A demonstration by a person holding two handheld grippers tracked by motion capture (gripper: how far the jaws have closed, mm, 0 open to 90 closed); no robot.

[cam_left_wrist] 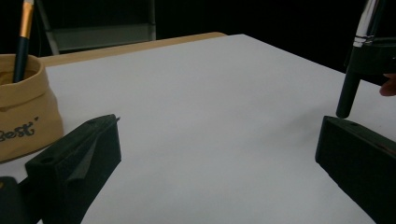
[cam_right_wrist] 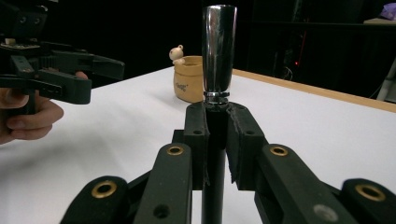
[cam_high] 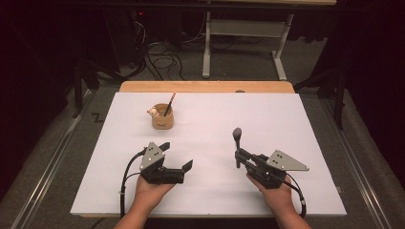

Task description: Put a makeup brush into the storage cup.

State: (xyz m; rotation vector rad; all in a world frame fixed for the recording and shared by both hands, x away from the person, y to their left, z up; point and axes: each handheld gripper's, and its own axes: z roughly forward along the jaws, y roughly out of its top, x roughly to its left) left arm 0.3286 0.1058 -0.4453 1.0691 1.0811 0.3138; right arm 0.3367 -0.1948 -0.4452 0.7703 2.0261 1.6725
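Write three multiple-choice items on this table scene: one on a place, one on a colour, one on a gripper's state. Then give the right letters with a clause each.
1. Where does the tan pouch stand on the white table?
A. Far side, ahead of the left gripper
B. Beside the right gripper
C. At the near edge, between the hands

2. What colour is the upper part of the brush in the right gripper's grip?
A. Red
B. Shiny silver
C. Green

3. How do the left gripper's jaws stand?
A. Shut on the pouch
B. Shut on a pencil
C. Open, nothing between them

Key: 1 A, the high view shows the pouch beyond the left gripper. 2 B, the right gripper view shows a mirror-like metal sleeve above the jaws. 3 C, the left gripper view shows bare table between widely parted jaws.
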